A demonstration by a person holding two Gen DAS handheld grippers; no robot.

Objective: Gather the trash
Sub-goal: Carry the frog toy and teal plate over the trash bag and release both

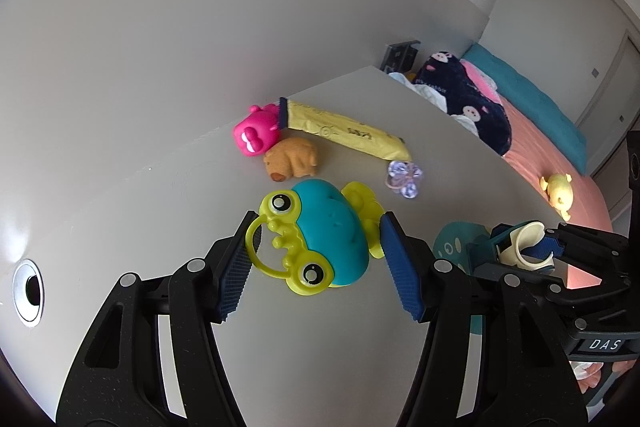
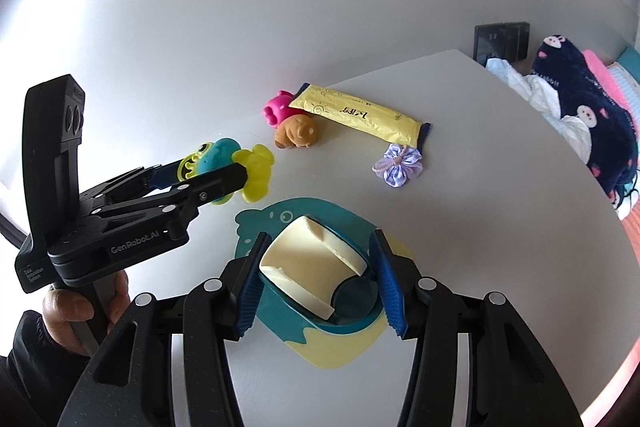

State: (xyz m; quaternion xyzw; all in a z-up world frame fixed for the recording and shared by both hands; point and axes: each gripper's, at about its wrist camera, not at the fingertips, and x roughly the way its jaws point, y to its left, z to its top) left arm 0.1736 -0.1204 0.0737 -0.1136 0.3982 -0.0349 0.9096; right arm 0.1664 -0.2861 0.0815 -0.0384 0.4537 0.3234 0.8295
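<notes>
Left wrist view: the left gripper [image 1: 316, 259] is clamped across a teal-and-lime plastic frog toy [image 1: 320, 235], its blue ribbed pads bearing on opposite sides so the toy seems to ride clear of the white table [image 1: 160, 211]. Right wrist view: the right gripper [image 2: 316, 279] likewise pinches a cream-and-teal plastic cup-shaped piece [image 2: 316, 267] above a teal-and-yellow fish-shaped mat [image 2: 340, 347], while the yellow foil wrapper [image 2: 360, 115], probably the trash, lies untouched near the table's far edge.

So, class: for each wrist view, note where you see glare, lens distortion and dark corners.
Left wrist view: fisheye bends the table edge; glare lower left; black corners; frog toy sharp. Right wrist view: strong glare on the wall at left; curved table; dark rim; yellow packet print readable.
</notes>
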